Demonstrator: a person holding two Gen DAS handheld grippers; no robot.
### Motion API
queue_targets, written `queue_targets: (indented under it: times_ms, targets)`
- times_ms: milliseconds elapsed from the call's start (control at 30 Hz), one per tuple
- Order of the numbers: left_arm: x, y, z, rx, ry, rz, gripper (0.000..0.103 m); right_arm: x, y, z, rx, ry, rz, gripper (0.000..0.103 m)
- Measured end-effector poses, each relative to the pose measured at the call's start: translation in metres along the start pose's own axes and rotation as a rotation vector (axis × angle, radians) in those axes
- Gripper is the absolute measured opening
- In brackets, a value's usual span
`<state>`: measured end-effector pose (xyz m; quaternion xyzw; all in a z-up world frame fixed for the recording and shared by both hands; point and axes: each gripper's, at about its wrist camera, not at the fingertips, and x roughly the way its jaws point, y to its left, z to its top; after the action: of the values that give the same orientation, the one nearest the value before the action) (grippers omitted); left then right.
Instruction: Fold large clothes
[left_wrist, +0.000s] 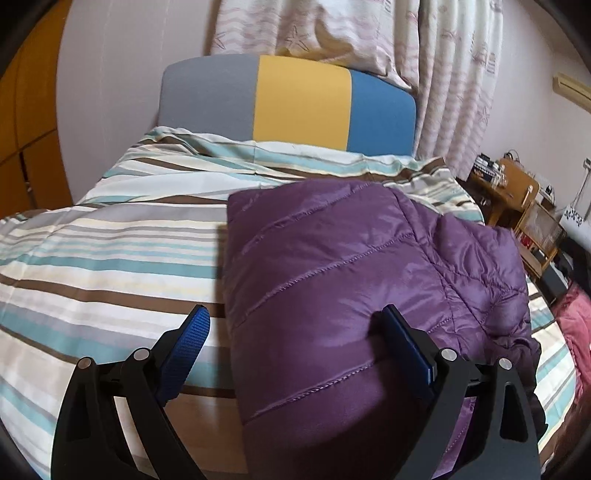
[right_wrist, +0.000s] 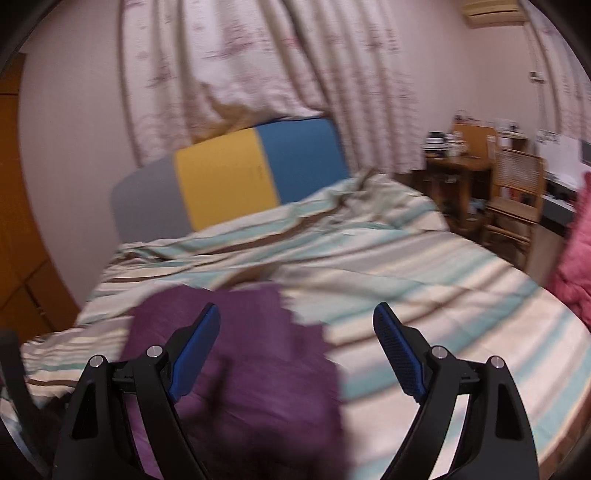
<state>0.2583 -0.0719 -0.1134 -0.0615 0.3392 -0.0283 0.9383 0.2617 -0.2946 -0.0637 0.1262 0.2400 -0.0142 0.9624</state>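
Purple quilted jacket (left_wrist: 332, 280) lies folded into a thick block on the striped bedspread (left_wrist: 110, 258), filling the centre and lower right of the left wrist view; in the right wrist view it sits at lower left, badly blurred. Its near left edge looks straight and doubled over, while the right side bunches into looser lumps toward the bed's right edge.

Left tool (left_wrist: 295, 328) has its jaws spread wide, with one blue pad over bare bedspread at lower left and the other resting against or just over the jacket's top surface at lower centre; nothing is pinched between them. Right tool (right_wrist: 297, 325) is likewise wide open and empty, one pad over the purple cloth, the other over the stripes, and seems to hang above the bed rather than on it.

My reading is that a fold has just been laid and both tools have let go, so the step in hand is checking or tidying the bundle. Next move probably calls for taking the loose right-hand portion by its edge and bringing it across, or pressing the puffy block flat; slick padded cloth will tend to spring back, so a deep bite on several layers would help.

A pink cloth (right_wrist: 576, 266) lies at the far right edge.
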Motion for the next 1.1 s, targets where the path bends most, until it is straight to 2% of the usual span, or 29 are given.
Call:
queue_targets:
  times_ms: [100,233,400,533,633,733,800,967,1033,1100]
  targets:
    - [0.0,-0.005,-0.003,0.031,-0.006,0.001,0.093,0.037,0.036,0.009,-0.036,0.057,0.042,0.084]
    - [0.001,-0.004,-0.004,0.027,-0.007,0.0,0.093,0.092,0.05,-0.002,-0.087,0.144,0.022,0.082]
    - [0.01,-0.012,-0.009,0.006,0.026,-0.062,0.093,0.121,0.021,-0.042,-0.129,0.217,-0.041,0.078]
    - [0.012,-0.031,-0.019,0.07,0.015,-0.059,0.098,0.114,-0.011,-0.072,-0.121,0.188,-0.097,0.078]
    - [0.015,-0.039,-0.022,0.114,0.012,-0.037,0.098,0.118,-0.028,-0.082,-0.073,0.208,-0.082,0.081]
    - [0.016,-0.036,-0.009,0.08,0.071,-0.025,0.098,0.127,-0.029,-0.081,-0.066,0.245,-0.07,0.081]
    - [0.016,-0.035,0.004,0.054,0.08,-0.008,0.098,0.13,-0.033,-0.081,-0.045,0.255,-0.061,0.081]
    - [0.031,-0.035,0.048,0.013,0.085,0.089,0.098,0.128,-0.034,-0.081,-0.038,0.254,-0.055,0.082]
    - [0.046,-0.039,0.06,0.022,0.104,0.126,0.098,0.128,-0.034,-0.081,-0.035,0.255,-0.053,0.082]
    - [0.072,-0.043,0.065,0.054,0.162,0.181,0.098,0.128,-0.033,-0.081,-0.032,0.258,-0.052,0.083]
